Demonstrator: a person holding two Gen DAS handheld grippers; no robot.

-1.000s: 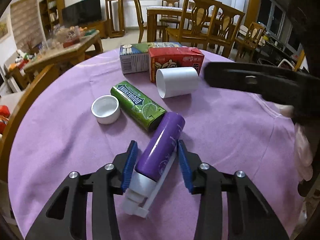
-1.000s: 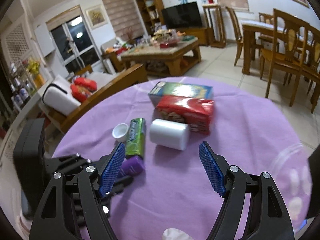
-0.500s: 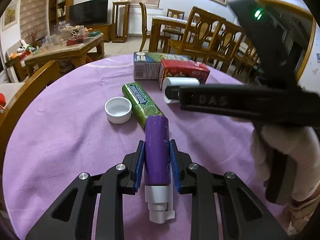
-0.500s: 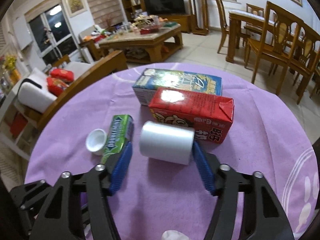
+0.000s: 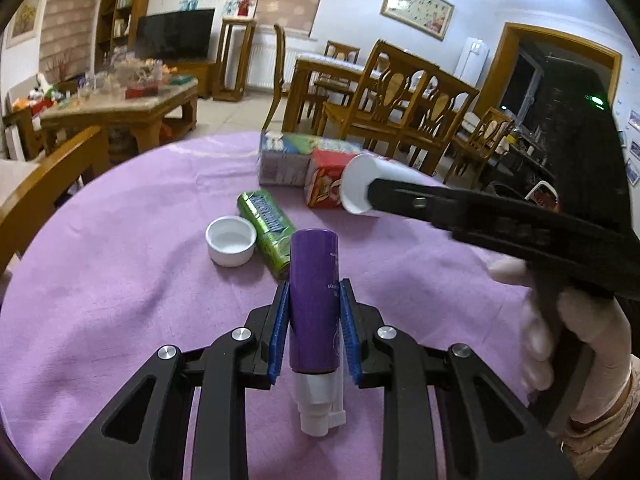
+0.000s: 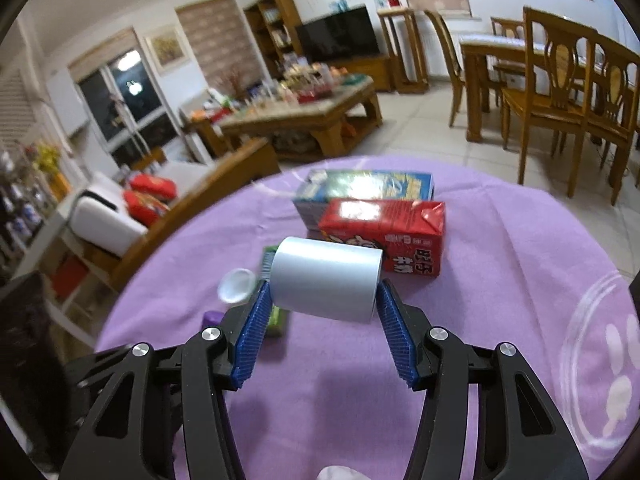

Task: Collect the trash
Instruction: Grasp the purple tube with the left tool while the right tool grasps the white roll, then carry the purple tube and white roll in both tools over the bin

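Over the round purple-clothed table (image 5: 120,280) the right gripper (image 6: 320,312) clamped the white paper cup (image 6: 326,282) — long axis crosswise, mouth leftward. The left gripper (image 5: 314,328) pinched the purple cylindrical bottle (image 5: 315,304) — lengthwise along the fingers, white nozzle pointing back.

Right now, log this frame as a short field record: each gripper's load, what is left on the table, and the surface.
left gripper: shut on purple bottle
right gripper: shut on white cup, lying sideways
left on table: green gum pack, white cap, red carton, blue-green carton
surface: purple tablecloth
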